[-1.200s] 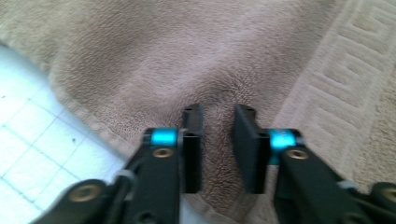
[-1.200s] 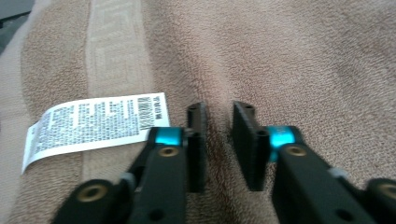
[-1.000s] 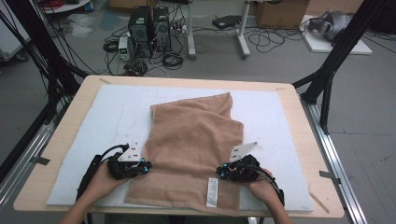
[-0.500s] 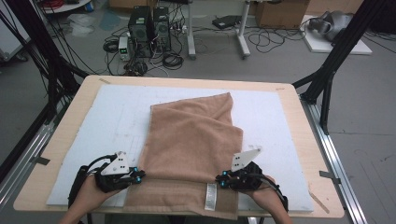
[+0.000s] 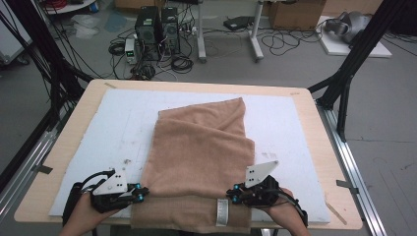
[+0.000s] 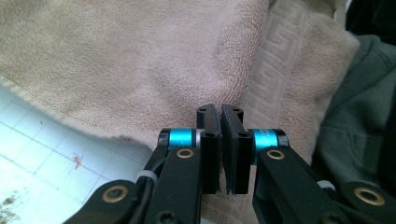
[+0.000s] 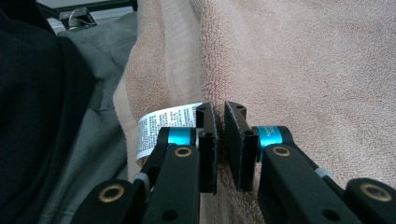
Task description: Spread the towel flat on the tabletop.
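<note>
Together we gripped the towel at its near end.
Our left gripper and right gripper were each clenched on a side edge, so the cloth on the table stayed spread for folding.

A tan towel lay folded on the white mat covering the surface. The left gripper and right gripper each pinched its near fold, where a white label hung over the edge.
</note>
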Demonstrator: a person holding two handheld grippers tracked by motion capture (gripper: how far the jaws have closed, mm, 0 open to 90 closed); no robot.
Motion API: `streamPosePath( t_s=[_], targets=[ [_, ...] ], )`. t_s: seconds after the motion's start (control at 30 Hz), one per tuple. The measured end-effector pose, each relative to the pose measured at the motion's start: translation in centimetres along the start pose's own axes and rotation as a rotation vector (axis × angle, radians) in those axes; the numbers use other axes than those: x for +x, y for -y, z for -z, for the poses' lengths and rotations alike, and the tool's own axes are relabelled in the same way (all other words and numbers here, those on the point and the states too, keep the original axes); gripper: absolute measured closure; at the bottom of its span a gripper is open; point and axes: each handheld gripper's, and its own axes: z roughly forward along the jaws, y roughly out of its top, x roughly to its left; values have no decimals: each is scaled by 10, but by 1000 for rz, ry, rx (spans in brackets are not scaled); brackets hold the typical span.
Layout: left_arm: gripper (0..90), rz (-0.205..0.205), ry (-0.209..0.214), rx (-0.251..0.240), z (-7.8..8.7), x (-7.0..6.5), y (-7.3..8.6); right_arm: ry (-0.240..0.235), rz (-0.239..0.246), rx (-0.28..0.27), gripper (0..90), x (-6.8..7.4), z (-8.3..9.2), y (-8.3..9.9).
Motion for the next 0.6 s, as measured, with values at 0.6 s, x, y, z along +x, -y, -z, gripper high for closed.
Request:
streamPosePath(
  t_s=[0.6],
  targets=[
    [585,115,-42,-21,-27,35,-12,93,-115,-20,661,-37,2,10]
  ],
)
